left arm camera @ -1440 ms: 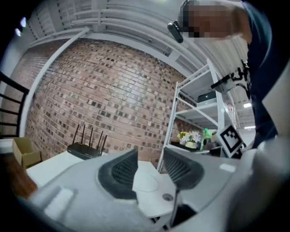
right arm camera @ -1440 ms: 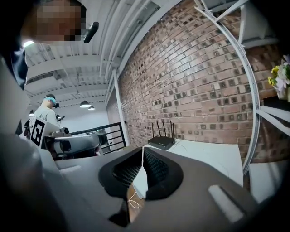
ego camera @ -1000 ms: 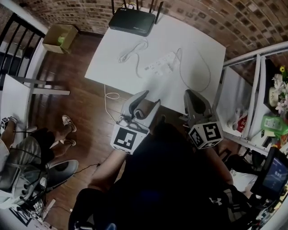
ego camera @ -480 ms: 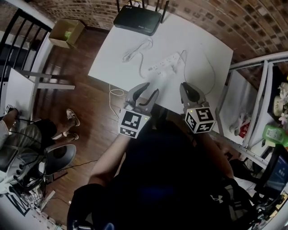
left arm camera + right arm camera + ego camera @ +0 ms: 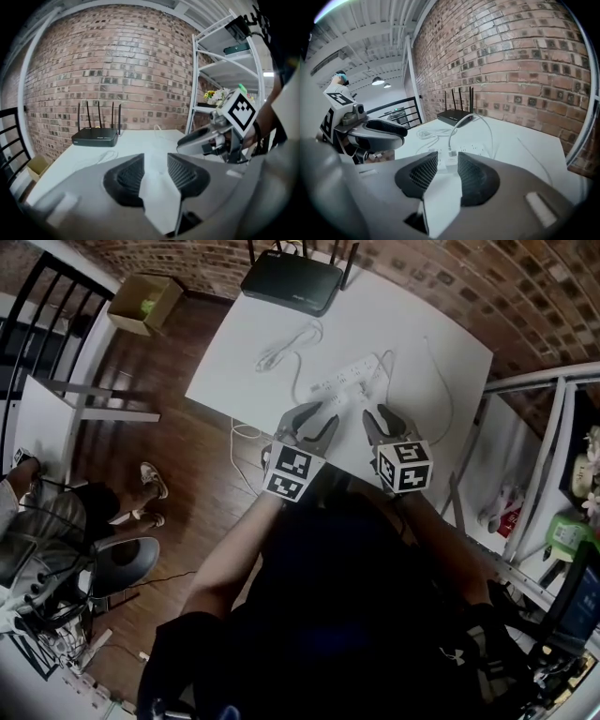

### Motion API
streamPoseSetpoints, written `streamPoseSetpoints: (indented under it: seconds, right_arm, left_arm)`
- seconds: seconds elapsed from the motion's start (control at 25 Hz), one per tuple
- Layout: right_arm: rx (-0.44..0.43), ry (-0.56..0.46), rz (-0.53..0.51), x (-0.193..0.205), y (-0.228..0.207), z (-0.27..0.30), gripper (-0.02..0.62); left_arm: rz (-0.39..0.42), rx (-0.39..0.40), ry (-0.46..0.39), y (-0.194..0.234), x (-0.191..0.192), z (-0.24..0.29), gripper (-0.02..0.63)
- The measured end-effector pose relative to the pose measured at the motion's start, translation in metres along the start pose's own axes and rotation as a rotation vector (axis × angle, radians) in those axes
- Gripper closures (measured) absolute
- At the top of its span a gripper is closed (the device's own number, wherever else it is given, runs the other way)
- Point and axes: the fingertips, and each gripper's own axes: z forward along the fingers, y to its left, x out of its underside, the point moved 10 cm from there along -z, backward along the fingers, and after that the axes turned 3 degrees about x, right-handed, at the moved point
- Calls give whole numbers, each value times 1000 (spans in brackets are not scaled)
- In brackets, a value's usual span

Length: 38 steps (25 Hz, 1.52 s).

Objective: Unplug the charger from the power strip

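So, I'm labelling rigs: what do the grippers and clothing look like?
Left gripper and right gripper have grey shells, black ribbed pads and a white cube with black square markers. The right gripper's jaws are opening, empty. The person wears a black top.

Bare table (image 5: 403,310) along the right edge (one thin wire (image 5: 450,395) crosses it); power strip (image 5: 349,382) sits mid-table, router (image 5: 291,279) blocks the far corner.

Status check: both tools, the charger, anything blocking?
Left tool open, empty. Right tool opening, empty, lined up short of the charger. Charger plugged into power strip. Nothing in between.
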Motion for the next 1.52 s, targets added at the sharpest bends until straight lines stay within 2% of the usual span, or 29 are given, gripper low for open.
streamPoseSetpoints:
  seconds: [0.32, 0.56, 0.76, 0.96, 1.16, 1.52]
  right_arm:
    - [13, 87, -77, 5, 3, 44, 405]
    - [45, 149, -152, 13, 7, 69, 402]
    - [73, 171, -155, 15, 6, 80, 403]
    - [86, 175, -163, 13, 7, 83, 411]
    - [103, 182, -172, 5, 13, 82, 443]
    - [86, 194, -157, 11, 8, 88, 453]
  left_arm:
    - [15, 9, 137, 16, 27, 39, 448]
    - [59, 8, 196, 23, 36, 61, 442]
    - [87, -9, 238, 27, 42, 76, 437]
    - [100, -33, 263, 31, 47, 85, 437]
    - [97, -20, 301, 30, 51, 93, 437]
    - [53, -18, 259, 35, 57, 92, 434]
